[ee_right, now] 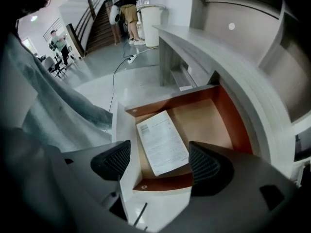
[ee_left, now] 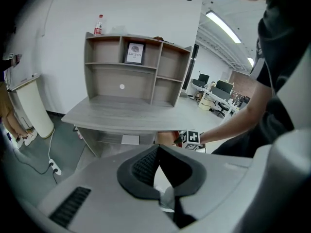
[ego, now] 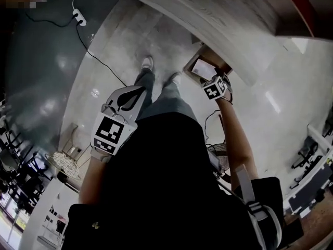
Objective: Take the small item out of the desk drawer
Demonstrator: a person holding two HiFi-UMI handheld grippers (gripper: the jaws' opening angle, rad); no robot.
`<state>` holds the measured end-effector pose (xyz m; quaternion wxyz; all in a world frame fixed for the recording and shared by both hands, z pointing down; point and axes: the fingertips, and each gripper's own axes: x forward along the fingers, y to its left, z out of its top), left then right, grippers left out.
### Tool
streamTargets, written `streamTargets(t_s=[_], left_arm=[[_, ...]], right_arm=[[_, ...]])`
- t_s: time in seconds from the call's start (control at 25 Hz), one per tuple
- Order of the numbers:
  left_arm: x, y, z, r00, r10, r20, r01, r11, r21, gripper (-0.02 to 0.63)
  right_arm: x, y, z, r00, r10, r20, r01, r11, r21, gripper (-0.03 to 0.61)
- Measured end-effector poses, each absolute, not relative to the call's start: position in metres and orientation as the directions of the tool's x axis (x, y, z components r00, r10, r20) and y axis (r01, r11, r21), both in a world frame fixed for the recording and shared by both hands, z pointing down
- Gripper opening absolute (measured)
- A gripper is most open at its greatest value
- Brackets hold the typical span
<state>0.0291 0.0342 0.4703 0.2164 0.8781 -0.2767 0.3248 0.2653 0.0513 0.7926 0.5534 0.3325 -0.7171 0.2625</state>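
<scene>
Hovering claw: right claw, count one; pads spread wide, gripping nothing; poised above the front part of the drawer.
Closed claw: left claw, count one; pads pressed together at the tips, holding nothing; well apart from the drawer, aimed toward the table.
Drawer: count one; pulled out from under the table; reddish-brown walls, pale floor.
Small item: small item, count one; flat, white, printed; lying on the drawer floor just beside the front panel; touched by neither claw.
Shelf unit: shelf unit, count one, standing on the table; one bottle on top, one framed picture inside.
Hard to make out: print on the small item too fine to read; rear of the drawer cut off by the table edge; right claw tips masked by the marker cube in the head view.
</scene>
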Motion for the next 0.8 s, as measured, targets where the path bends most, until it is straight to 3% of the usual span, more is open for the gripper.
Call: streamTargets(t_s=[0.28, 0.8], left_arm=[[0.021, 0.038, 0.48, 0.6, -0.375, 0.707, -0.682, -0.701, 0.207, 0.009], [0.021, 0.036, 0.49, 0.577, -0.365, 0.73, -0.705, -0.674, 0.221, 0.009]], right_arm=[[0.273, 0.055, 0.831, -0.113, -0.114, 0.987, -0.703, 0.712, 0.002, 0.376], [0.284, 0.049, 0.872, -0.035, -0.101, 0.994, -0.667, 0.743, 0.052, 0.404]])
